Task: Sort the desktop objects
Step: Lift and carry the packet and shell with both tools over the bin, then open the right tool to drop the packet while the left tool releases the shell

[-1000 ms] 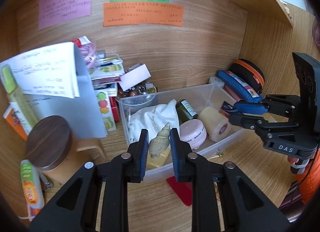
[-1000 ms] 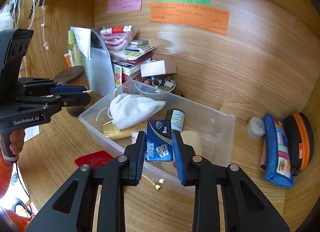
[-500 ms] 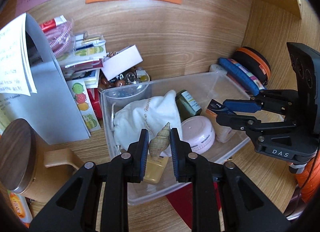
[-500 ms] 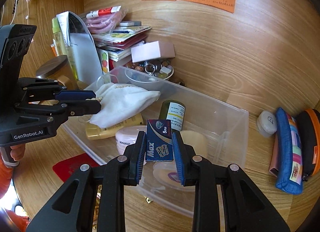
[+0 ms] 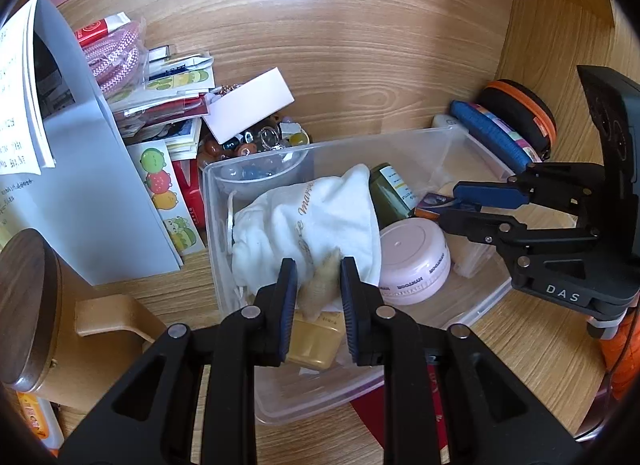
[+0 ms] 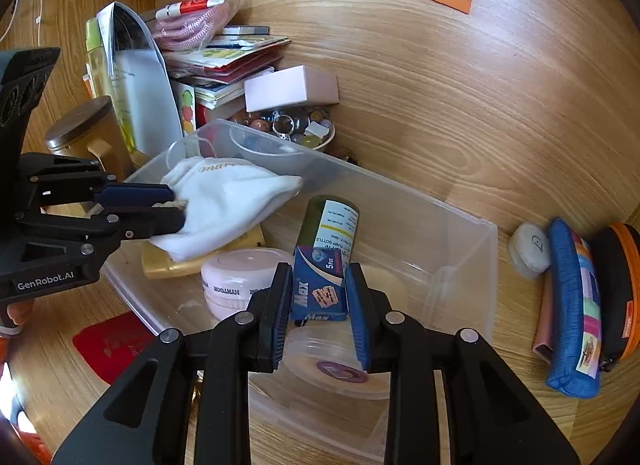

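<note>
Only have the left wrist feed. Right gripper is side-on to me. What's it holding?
Observer: The right gripper is shut on a blue Max blade box, held upright.
Operator: What's under it?
Observer: A round clear tub with a purple label, lying in the clear bin.
Operator: Anything hidden by the blue pouch?
Observer: A flat pink item lies along the blue pouch, on the side facing the bin.

clear plastic bin (image 5: 472,137), white cloth pouch (image 5: 316,221)
</note>
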The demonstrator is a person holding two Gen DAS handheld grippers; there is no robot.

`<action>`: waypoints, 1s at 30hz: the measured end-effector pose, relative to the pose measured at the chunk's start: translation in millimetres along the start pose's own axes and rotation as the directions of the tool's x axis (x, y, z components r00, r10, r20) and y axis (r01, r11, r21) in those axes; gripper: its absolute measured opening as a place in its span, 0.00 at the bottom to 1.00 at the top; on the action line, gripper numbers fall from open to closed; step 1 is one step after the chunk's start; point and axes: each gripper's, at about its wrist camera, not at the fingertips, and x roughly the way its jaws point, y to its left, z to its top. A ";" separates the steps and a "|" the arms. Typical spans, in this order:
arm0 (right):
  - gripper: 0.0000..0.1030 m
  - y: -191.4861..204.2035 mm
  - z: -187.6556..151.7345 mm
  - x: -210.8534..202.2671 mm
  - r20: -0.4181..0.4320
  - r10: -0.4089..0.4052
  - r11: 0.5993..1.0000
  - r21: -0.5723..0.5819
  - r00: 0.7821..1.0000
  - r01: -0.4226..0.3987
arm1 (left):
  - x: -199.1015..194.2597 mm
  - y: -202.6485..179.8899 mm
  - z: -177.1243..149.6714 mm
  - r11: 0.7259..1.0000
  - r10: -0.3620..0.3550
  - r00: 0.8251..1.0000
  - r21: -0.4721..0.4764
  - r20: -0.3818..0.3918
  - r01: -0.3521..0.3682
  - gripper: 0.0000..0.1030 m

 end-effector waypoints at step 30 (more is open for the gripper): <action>0.54 22.5 -26.8 -89.3 0.120 -0.073 0.997 0.013 0.990 0.071 | -80.1 -26.4 -15.9 0.994 0.104 0.986 0.026 0.130 -0.108 0.63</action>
